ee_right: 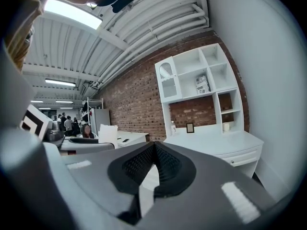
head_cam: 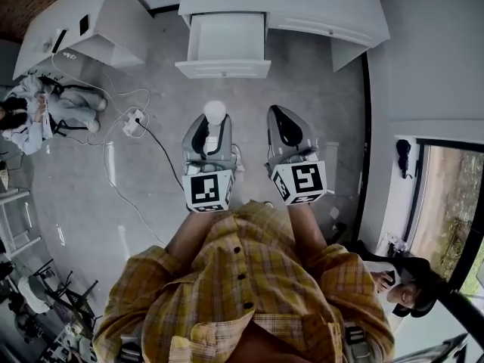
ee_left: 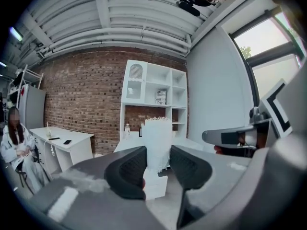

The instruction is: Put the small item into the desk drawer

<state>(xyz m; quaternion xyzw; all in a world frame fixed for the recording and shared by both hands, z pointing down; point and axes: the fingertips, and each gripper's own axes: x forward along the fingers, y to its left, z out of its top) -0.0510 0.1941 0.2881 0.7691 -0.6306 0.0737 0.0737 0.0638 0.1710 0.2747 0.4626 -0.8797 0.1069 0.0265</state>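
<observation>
1. Left gripper (head_cam: 214, 127) has its jaws closed on the small item (head_cam: 215, 111), quite wide apart because the item fills the gap between them.
2. Seen in the left gripper view, the small item (ee_left: 157, 143) is white and stands upright between the two dark pads (ee_left: 128, 170), which press on it from both sides; its top edge looks ragged.
3. Right gripper (head_cam: 280, 115) is beside the left one, on its right, and the two are apart.
4. In the right gripper view, the right gripper (ee_right: 154, 146) has its jaws together at the tips, and nothing is between them.
5. Both grippers are held over the grey floor (head_cam: 159, 195), in front of a person in a yellow checked shirt (head_cam: 249, 278).
6. On the far side stands a white desk (head_cam: 318, 6) whose drawer (head_cam: 224, 68) is pulled open toward the grippers.
7. The small item is in the air on the near side of the drawer, not inside it.
8. At the far left there is a second white desk (head_cam: 106, 21), with white cables (head_cam: 113, 97) on the floor near it and a person (head_cam: 30, 116) sitting beside it.
</observation>
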